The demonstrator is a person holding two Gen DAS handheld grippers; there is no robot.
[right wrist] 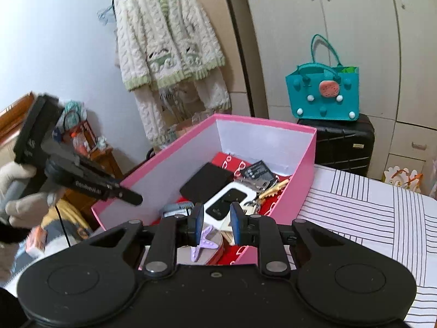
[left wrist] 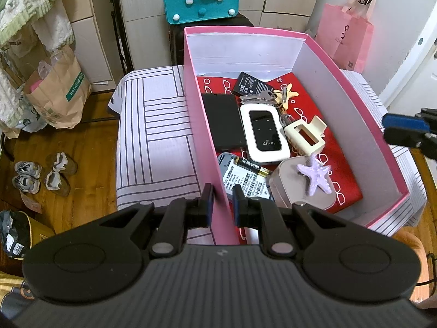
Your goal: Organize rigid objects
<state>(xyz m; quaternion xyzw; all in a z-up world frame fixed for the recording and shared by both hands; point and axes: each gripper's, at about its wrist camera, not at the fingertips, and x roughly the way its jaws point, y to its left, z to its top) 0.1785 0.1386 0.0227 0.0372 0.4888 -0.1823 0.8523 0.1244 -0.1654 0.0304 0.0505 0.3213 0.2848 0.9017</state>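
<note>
Left wrist view shows the pink box (left wrist: 314, 41) resting on the striped cloth (left wrist: 155, 125), with the rigid objects already inside it on a red liner: a black phone (left wrist: 224, 121), a white Wi-Fi router (left wrist: 264, 132), a cream hair claw (left wrist: 306, 134), a purple starfish clip (left wrist: 316, 176) lying on a beige case (left wrist: 286, 186), a keys bunch (left wrist: 262, 97) and batteries (left wrist: 250, 166). The left gripper (left wrist: 223, 205) pinches the near left wall of the box, one pad on each side of the cardboard. The right gripper (right wrist: 216, 220) hovers above the near end of the box, jaws slightly parted with nothing between them. Risk one: a hard pull or twist by the left gripper probably creases the thin wall or drags the box across the cloth, and the contents slide. Risk two: the items lie crowded and overlapping, so a descent by the right gripper likely nudges a neighbour or catches two at once. Risk three: the starfish clip sits loose on a curved surface and may roll off when touched.
</note>
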